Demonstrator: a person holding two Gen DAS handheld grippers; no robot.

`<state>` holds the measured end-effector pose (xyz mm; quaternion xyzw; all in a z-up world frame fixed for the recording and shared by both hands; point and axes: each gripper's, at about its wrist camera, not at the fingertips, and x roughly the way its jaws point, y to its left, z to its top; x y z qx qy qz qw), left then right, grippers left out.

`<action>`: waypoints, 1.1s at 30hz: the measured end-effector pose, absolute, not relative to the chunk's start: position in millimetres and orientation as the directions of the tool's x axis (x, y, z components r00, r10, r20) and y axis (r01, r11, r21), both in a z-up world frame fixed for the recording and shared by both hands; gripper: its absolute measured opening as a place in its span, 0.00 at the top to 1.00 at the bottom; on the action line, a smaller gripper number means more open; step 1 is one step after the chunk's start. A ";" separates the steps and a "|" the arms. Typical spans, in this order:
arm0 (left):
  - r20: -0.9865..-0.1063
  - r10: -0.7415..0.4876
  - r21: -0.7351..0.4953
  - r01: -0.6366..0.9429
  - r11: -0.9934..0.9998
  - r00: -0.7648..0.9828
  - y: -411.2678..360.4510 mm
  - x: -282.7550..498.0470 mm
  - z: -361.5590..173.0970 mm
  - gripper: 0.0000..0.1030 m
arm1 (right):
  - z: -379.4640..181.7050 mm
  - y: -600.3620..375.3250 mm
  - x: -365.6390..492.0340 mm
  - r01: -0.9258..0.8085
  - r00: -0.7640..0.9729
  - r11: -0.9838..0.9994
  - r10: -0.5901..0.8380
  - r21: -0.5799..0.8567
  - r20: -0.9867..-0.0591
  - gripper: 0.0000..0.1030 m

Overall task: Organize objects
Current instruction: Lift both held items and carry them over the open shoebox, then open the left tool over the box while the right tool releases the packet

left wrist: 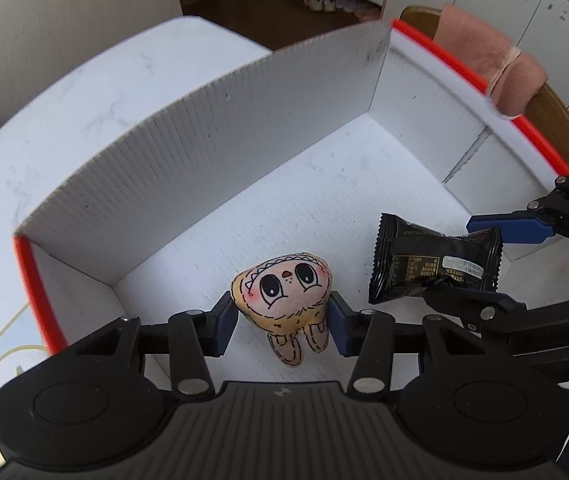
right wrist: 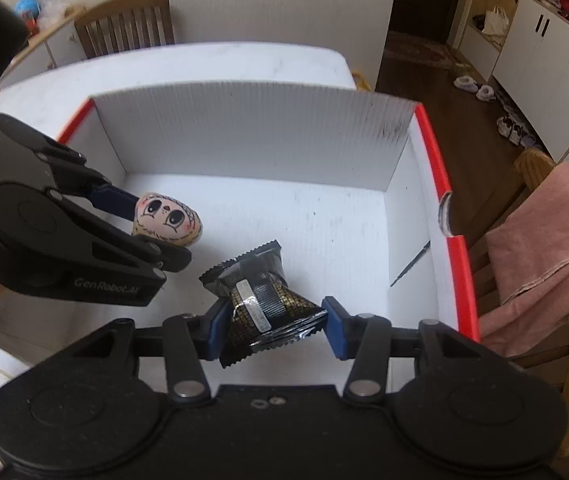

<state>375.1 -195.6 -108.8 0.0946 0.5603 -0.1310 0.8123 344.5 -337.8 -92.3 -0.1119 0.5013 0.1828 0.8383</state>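
A small plush doll [left wrist: 284, 300] with a drawn face sits between the blue pads of my left gripper [left wrist: 282, 320], which is shut on it, low inside a white cardboard box [left wrist: 212, 152] with red edges. The doll also shows in the right wrist view [right wrist: 168, 218], held by the left gripper [right wrist: 140, 224]. My right gripper [right wrist: 274, 326] is shut on a black snack packet [right wrist: 262, 300] with gold print, also inside the box [right wrist: 244, 136]. In the left wrist view the packet [left wrist: 432, 260] hangs between the right gripper's fingers [left wrist: 508, 230] to the right of the doll.
The box stands on a white marble table [left wrist: 84, 92]. A wooden chair with a pink towel [right wrist: 544, 240] stands just right of the box. Another wooden chair [right wrist: 124, 24] is behind the table. White cabinets [right wrist: 552, 60] and shoes on the floor lie beyond.
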 end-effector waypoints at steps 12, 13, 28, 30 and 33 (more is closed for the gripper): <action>-0.962 -0.070 0.021 0.329 0.944 0.263 -202.4 389.1 -129.9 0.54 | -114.7 -329.5 361.6 -0.448 0.362 0.893 0.151 -0.030 -0.920 0.52; -0.963 -0.069 0.021 0.328 0.944 0.259 -202.3 389.5 -131.4 0.54 | -115.5 -330.2 364.4 -0.447 0.357 0.894 0.150 -0.027 -0.922 0.52; -0.965 -0.072 0.010 0.311 0.950 0.250 -201.8 392.3 -129.1 0.32 | -108.8 -335.5 361.7 -0.459 0.367 0.888 0.188 -0.001 -0.911 0.38; -0.960 -0.083 0.002 0.303 0.953 0.267 -199.2 389.2 -123.7 0.32 | -103.0 -336.7 358.5 -0.463 0.376 0.887 0.203 0.007 -0.904 0.38; -0.951 -0.109 -0.023 0.285 0.958 0.288 -195.2 383.7 -112.6 0.32 | -93.5 -339.6 353.8 -0.465 0.395 0.885 0.219 0.012 -0.892 0.38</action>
